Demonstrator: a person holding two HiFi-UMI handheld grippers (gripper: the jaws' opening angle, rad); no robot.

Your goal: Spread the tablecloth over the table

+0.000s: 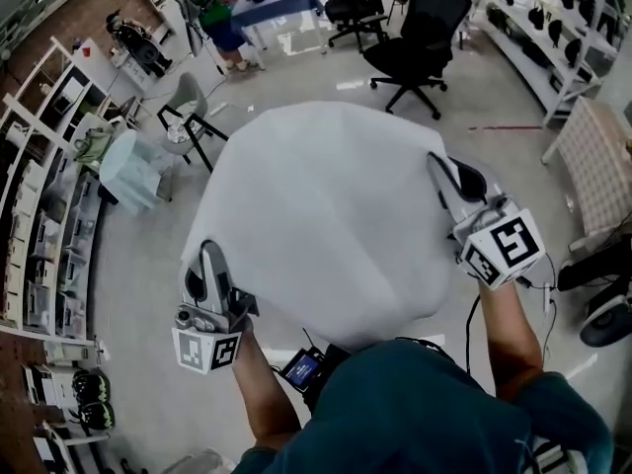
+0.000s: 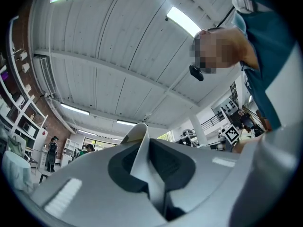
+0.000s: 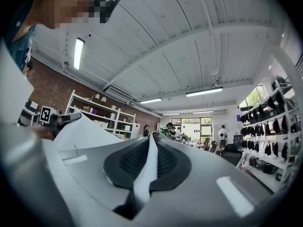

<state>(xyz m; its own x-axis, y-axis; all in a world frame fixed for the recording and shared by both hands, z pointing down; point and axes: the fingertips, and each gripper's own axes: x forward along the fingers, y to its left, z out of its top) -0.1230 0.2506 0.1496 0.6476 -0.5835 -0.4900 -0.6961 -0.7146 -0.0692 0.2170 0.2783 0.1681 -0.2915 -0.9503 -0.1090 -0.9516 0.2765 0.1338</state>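
The white tablecloth (image 1: 326, 215) hangs spread in the air in front of me, bulging like a sail between both grippers. My left gripper (image 1: 208, 253) is shut on its near-left edge, and a fold of cloth (image 2: 140, 161) sticks up between the jaws. At the right edge my right gripper (image 1: 435, 162) is also shut, pinching a strip of the cloth (image 3: 147, 168). Both grippers point slightly upward, so their views mostly show ceiling. The left gripper (image 2: 144, 148) and the right gripper (image 3: 150, 157) each show the jaws closed tight. No table is visible; the cloth hides what lies below it.
A black office chair (image 1: 420, 28) stands beyond the cloth, and a grey chair (image 1: 193, 107) and a pale blue covered object (image 1: 133, 171) stand to the left. Shelves (image 1: 39, 196) line the left wall. A woven chair (image 1: 597, 161) sits at the right. A person in green (image 1: 212, 8) is far back.
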